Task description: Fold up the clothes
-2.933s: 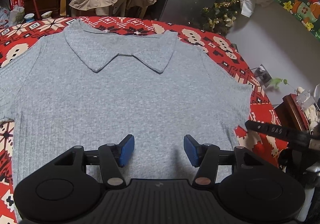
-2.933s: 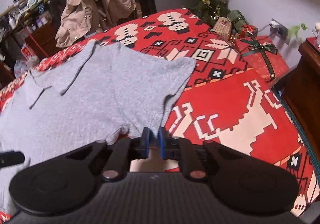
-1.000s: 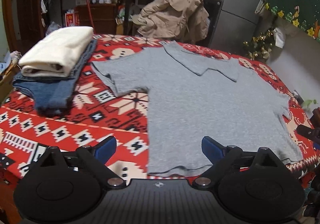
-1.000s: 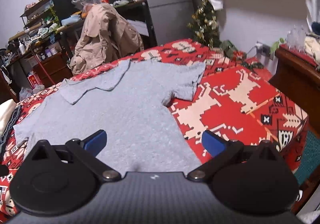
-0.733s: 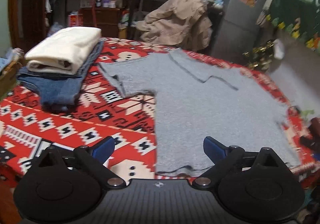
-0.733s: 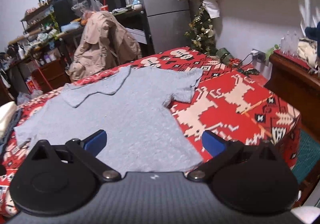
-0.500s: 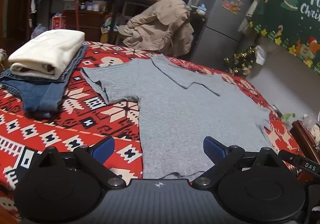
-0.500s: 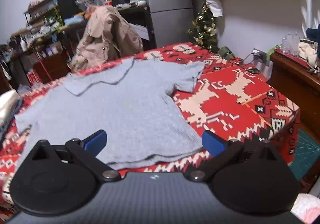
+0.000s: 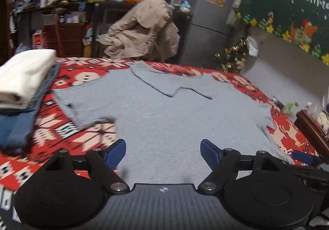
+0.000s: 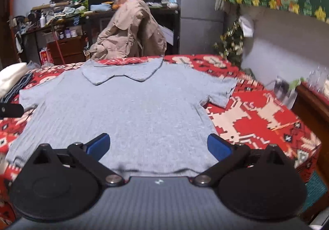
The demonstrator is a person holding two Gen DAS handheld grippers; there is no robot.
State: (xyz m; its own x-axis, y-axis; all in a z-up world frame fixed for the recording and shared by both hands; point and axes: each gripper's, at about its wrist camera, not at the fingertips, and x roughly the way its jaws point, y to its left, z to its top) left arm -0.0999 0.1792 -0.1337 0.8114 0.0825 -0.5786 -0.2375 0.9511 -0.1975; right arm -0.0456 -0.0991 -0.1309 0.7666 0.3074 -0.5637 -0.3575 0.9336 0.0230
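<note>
A grey short-sleeved shirt with a collar (image 9: 174, 115) (image 10: 127, 110) lies spread flat on a red patterned bedspread (image 9: 82, 137) (image 10: 257, 119), collar at the far side. My left gripper (image 9: 163, 153) hovers over the shirt's lower left part, its jaws closing but still wide apart, with nothing pinched between the blue pads. My right gripper (image 10: 158, 146) stands open above the near hem (image 10: 156, 170), pads apart and free of the cloth. The right gripper's fingertip (image 9: 302, 157) shows at the right edge of the left wrist view.
A stack of folded clothes, cream on top of blue denim (image 9: 22, 86), sits on the bed's left side. A beige coat (image 9: 141, 32) hangs over a chair behind the bed. A wooden stand (image 10: 312, 104) borders the bed's right side, with a small Christmas tree (image 10: 230, 45) beyond.
Both grippers moved in over the shirt's lower part and turned toward it. The left jaws narrowed a little. The right jaws kept wide.
</note>
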